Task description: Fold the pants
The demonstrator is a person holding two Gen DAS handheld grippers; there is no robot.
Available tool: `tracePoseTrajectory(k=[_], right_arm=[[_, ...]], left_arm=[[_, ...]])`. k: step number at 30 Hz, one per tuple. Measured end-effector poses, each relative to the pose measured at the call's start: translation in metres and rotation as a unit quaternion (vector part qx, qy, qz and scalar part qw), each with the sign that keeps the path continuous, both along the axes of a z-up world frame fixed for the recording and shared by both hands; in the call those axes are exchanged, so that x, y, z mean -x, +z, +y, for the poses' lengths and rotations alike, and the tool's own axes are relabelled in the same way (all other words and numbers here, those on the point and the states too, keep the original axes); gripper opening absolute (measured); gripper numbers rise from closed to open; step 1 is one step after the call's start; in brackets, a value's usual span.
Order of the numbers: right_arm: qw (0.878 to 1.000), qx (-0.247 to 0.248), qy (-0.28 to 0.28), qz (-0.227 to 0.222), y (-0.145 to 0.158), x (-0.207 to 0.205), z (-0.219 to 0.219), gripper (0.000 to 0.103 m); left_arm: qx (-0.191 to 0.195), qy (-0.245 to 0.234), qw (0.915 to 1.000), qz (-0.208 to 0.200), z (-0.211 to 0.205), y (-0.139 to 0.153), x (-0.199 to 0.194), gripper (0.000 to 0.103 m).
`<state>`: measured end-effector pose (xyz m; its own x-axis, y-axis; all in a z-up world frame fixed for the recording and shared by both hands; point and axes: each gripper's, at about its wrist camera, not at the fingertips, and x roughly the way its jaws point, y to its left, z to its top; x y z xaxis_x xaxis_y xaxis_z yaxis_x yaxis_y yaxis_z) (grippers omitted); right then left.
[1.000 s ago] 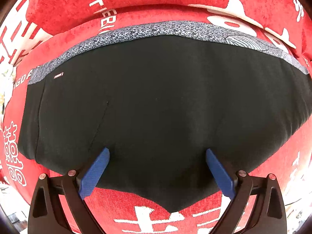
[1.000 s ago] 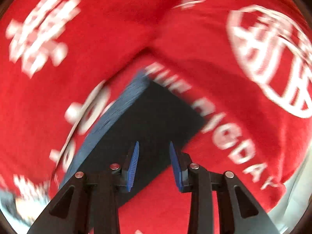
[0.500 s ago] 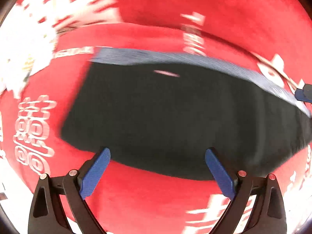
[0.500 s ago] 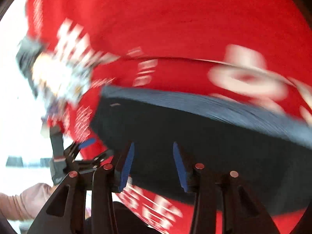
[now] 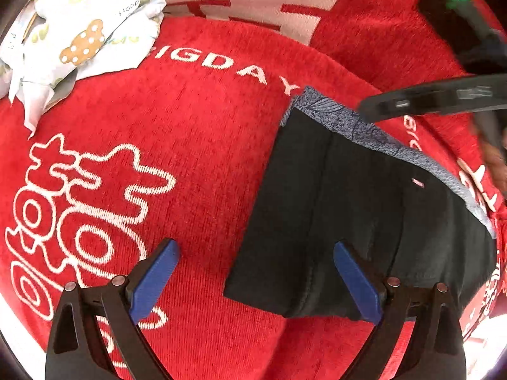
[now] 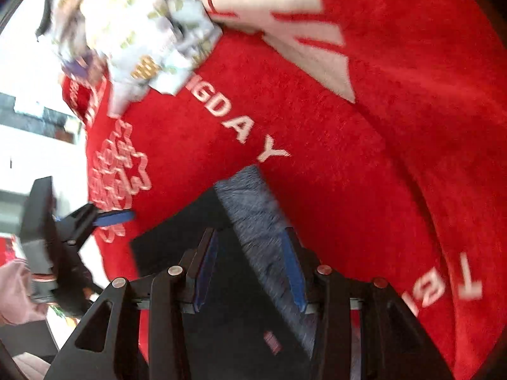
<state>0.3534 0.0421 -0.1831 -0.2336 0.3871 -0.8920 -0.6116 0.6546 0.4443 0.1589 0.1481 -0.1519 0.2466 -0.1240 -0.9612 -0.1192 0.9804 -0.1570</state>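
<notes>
left gripper jaws wide apart over the black pants' lower-centre corner; right gripper jaws apart, straddling the waistband — pinch both edges squarely, lift evenly.

— How many garments do you count from where you sit?

— I count one pair of black pants, folded, with one grey patterned waistband along its upper edge and one small label on the fabric.

— And the tools?

— Two grippers. My left gripper shows two blue pads, and my right gripper shows two as well.

— Anything else lying about?

— One red cover with white lettering under everything, and one bundle of pale printed cloth at its far corner. I cannot tell whether that bundle is one piece or several.
</notes>
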Motion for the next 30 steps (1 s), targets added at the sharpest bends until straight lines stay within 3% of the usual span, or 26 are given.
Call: tracePoseTrajectory(k=[5, 6, 7, 9, 12, 18, 19, 21, 24, 26, 27, 30], right_arm=[[0.999, 0.012, -0.012, 0.05, -0.03, -0.01, 0.006, 0.044], [0.998, 0.004, -0.017, 0.057, -0.03, -0.011, 0.004, 0.035], [0.998, -0.004, -0.017, 0.059, -0.027, -0.011, 0.005, 0.007], [0.999, -0.02, 0.005, 0.043, -0.011, -0.004, 0.007, 0.007], [0.998, -0.042, 0.019, 0.053, 0.003, 0.001, 0.007, 0.007], [0.998, 0.029, -0.028, 0.044, -0.036, -0.007, 0.013, 0.009], [0.998, 0.027, -0.049, 0.04, -0.035, -0.008, 0.01, 0.014], [0.996, 0.019, -0.082, 0.034, -0.023, -0.006, 0.002, 0.015], [0.993, 0.009, -0.114, -0.009, 0.011, 0.005, -0.016, 0.019], [0.992, -0.008, -0.129, -0.009, 0.024, 0.015, -0.03, 0.019], [0.991, -0.008, -0.134, -0.002, 0.024, 0.022, -0.037, 0.019], [0.987, 0.032, -0.156, 0.02, -0.005, 0.034, -0.052, 0.019]], left_arm=[[-0.003, -0.014, 0.9998, -0.016, -0.005, 0.0, 0.007, 0.099], [-0.003, -0.015, 0.9998, -0.017, -0.006, 0.001, 0.008, 0.099], [-0.002, -0.014, 0.9998, -0.016, -0.006, 0.001, 0.008, 0.099], [0.004, -0.01, 0.9999, -0.012, -0.003, 0.004, 0.014, 0.099], [0.008, 0.002, 0.9999, -0.013, 0.006, 0.016, 0.028, 0.099], [-0.009, 0.008, 0.9996, -0.027, 0.012, 0.032, 0.018, 0.099], [-0.004, 0.009, 0.9995, -0.03, 0.009, 0.034, 0.012, 0.099], [0.01, 0.009, 0.9994, -0.033, 0.0, 0.036, 0.001, 0.099], [-0.007, -0.006, 0.9998, -0.017, -0.023, 0.024, -0.013, 0.099], [-0.018, -0.005, 0.9998, 0.006, -0.03, 0.011, -0.018, 0.099], [-0.018, 0.001, 0.9996, 0.024, -0.031, 0.001, -0.017, 0.099], [-0.036, -0.011, 0.9992, 0.013, -0.036, -0.002, -0.013, 0.099]])
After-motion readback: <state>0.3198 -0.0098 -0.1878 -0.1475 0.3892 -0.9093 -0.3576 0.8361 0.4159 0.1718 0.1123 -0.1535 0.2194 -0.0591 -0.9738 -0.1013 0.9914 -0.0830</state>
